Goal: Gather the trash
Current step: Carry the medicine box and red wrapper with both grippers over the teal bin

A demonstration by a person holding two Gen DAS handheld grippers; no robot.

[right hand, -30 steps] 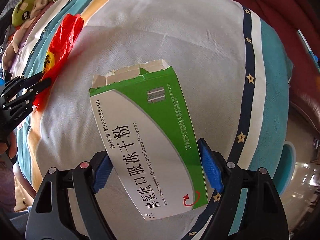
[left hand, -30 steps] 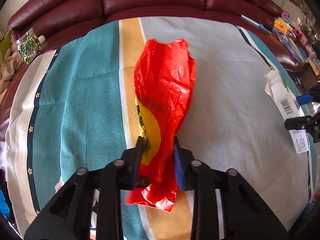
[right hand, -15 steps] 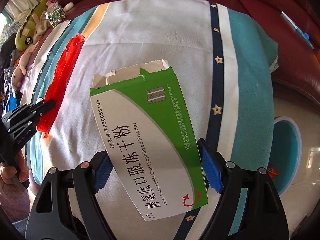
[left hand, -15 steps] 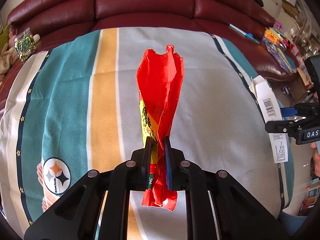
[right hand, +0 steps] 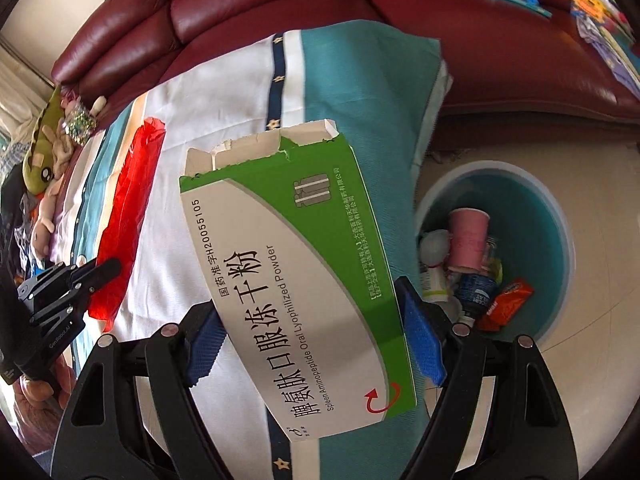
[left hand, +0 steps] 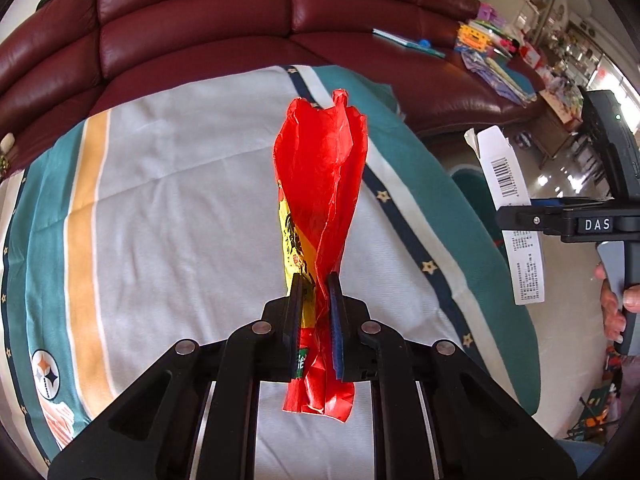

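Pinching red wrapper [left hand: 320, 200] btwn left tool [left hand: 315, 300] pads

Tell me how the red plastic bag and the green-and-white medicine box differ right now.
The red plastic bag is limp, crinkled film; the medicine box is stiff card with printed text and a torn-open end. The bag is bunched into a narrow strip that the left gripper pinches nearly shut; the box is broad, so the right gripper grips it with jaws wide. Both are held above the striped blanket.
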